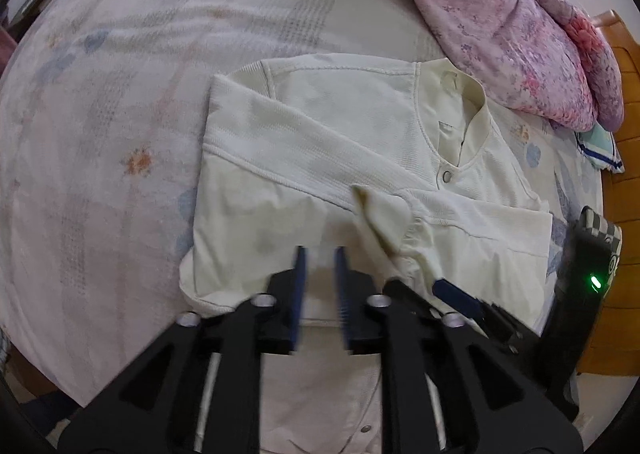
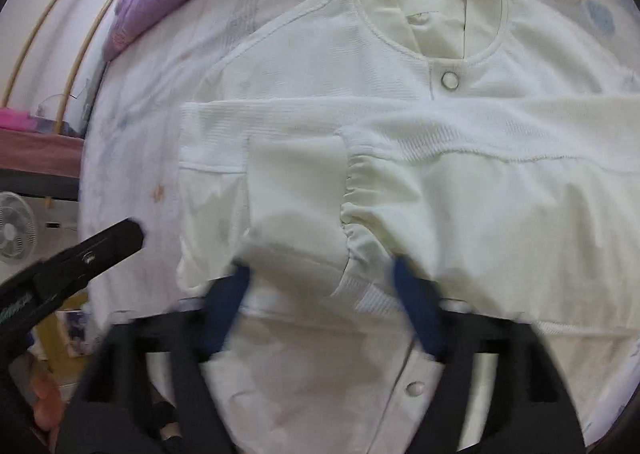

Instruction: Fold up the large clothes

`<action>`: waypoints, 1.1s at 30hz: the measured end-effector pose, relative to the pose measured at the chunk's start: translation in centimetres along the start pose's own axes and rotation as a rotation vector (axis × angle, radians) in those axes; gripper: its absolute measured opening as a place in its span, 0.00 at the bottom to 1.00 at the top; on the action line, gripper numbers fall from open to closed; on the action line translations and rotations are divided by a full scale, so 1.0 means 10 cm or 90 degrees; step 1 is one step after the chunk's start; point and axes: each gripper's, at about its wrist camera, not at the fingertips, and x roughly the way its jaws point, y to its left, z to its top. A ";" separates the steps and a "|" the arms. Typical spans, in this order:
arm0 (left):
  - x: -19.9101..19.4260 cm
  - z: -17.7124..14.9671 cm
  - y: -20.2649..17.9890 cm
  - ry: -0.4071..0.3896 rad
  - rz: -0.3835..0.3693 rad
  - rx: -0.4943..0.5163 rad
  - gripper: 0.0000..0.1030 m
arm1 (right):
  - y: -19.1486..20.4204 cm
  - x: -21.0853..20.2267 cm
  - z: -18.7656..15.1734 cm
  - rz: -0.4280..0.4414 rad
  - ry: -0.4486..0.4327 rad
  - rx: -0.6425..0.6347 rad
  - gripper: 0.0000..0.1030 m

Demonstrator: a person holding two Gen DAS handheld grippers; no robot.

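Cream jacket [image 2: 400, 74] lies flat, sleeves crossed; left claw [image 1: 320, 274] and right claw [image 2: 320, 282] gape, empty.

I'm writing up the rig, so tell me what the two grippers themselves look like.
Both are matte black with triangular cut-outs and dark blue finger pads. The left gripper shows silver bolt heads and metal rods. The right gripper looks alike; its body carries a green light and checkered marker. No sleeves visible.

Matt ribbed cloth jacket [image 2: 400, 134] with glossy snaps [image 2: 450, 80].
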 end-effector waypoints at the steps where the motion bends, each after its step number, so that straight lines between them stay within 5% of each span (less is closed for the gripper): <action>1: 0.01 0.00 -0.01 0.004 -0.010 -0.005 0.31 | -0.02 -0.07 -0.01 0.006 -0.004 -0.005 0.79; 5: 0.22 0.00 -0.16 0.023 -0.066 -0.016 0.64 | -0.31 -0.52 -0.06 -0.020 -0.030 0.005 0.82; 7: 0.44 -0.01 -0.23 0.054 -0.074 -0.019 0.65 | -0.60 -0.75 -0.09 -0.056 -0.049 0.031 0.82; 9: 0.73 -0.04 -0.26 0.094 -0.099 -0.043 0.38 | -0.88 -0.93 -0.14 -0.088 -0.061 0.055 0.82; 10: 0.91 -0.07 -0.25 0.122 -0.152 -0.076 0.03 | -1.04 -1.01 -0.17 -0.102 -0.067 0.073 0.82; 12: 1.09 -0.10 -0.28 0.138 -0.143 -0.093 0.00 | -1.44 -1.15 -0.25 -0.134 -0.068 0.125 0.82; 15: 1.00 -0.12 -0.38 0.084 -0.028 -0.050 0.00 | -1.84 -1.34 -0.34 -0.166 -0.073 0.165 0.81; 19: 0.65 -0.09 -0.26 0.028 0.033 -0.063 0.00 | -2.13 -1.46 -0.34 -0.188 -0.061 0.163 0.40; 23: 0.76 -0.08 -0.02 0.076 -0.015 -0.122 0.00 | -2.35 -1.31 -0.35 -0.194 -0.024 0.193 0.36; 25: 0.90 -0.07 -0.04 0.098 -0.043 -0.117 0.12 | -2.38 -1.28 -0.37 -0.181 -0.017 0.207 0.36; 27: 1.11 -0.06 -0.07 0.122 -0.055 -0.126 0.54 | -2.40 -1.27 -0.41 -0.183 -0.016 0.213 0.36; 28: 1.19 -0.04 -0.07 0.128 -0.070 -0.138 0.61 | -2.40 -1.27 -0.42 -0.184 -0.018 0.214 0.36; 30: 1.26 -0.05 -0.11 0.122 -0.071 -0.140 0.51 | -2.41 -1.27 -0.43 -0.179 -0.019 0.221 0.36; 31: 1.29 -0.05 -0.15 0.113 -0.049 -0.120 0.17 | -2.42 -1.26 -0.43 -0.177 -0.017 0.224 0.36; 33: 1.25 -0.06 -0.15 0.104 -0.054 -0.129 0.13 | -2.43 -1.26 -0.43 -0.183 -0.012 0.226 0.36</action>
